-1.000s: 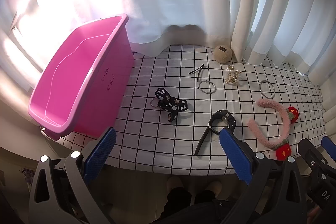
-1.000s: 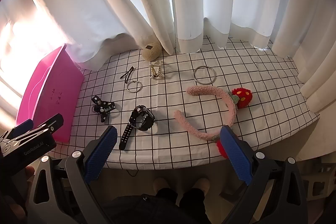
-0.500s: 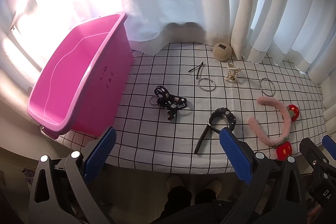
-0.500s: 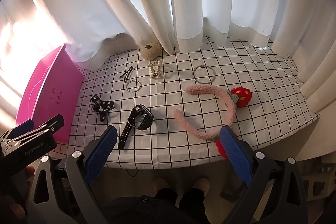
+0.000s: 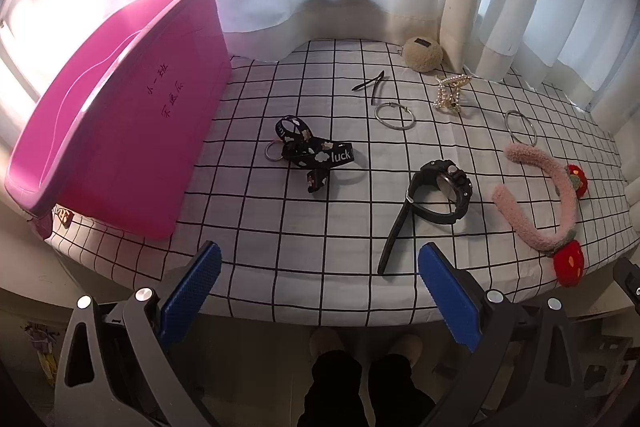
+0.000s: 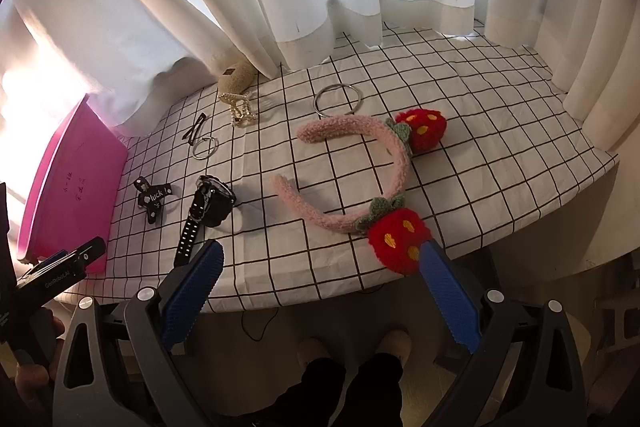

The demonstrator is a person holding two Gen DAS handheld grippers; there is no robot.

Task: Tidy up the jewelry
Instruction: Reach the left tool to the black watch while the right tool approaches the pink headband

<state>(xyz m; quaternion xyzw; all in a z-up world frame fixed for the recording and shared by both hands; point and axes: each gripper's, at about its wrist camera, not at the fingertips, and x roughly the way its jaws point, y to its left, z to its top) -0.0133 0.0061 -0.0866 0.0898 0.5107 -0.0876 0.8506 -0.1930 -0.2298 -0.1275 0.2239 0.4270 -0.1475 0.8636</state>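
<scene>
Both tongs gape empty at the bench's near edge: left tongs [image 5: 320, 291] facing the black watch [image 5: 438, 197], right tongs [image 6: 320, 291] near the strawberry headband [image 6: 360, 171]. The pink bin [image 5: 108, 131], seemingly empty, stands far left.

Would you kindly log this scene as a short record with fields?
surface: grid cloth
bin: pink, at the cloth's left end
near edge: watch, headband
middle: lanyard
far: two hoops, pearl clip, hairpin, plush ball
left gripper: open, empty
right gripper: open, empty
</scene>
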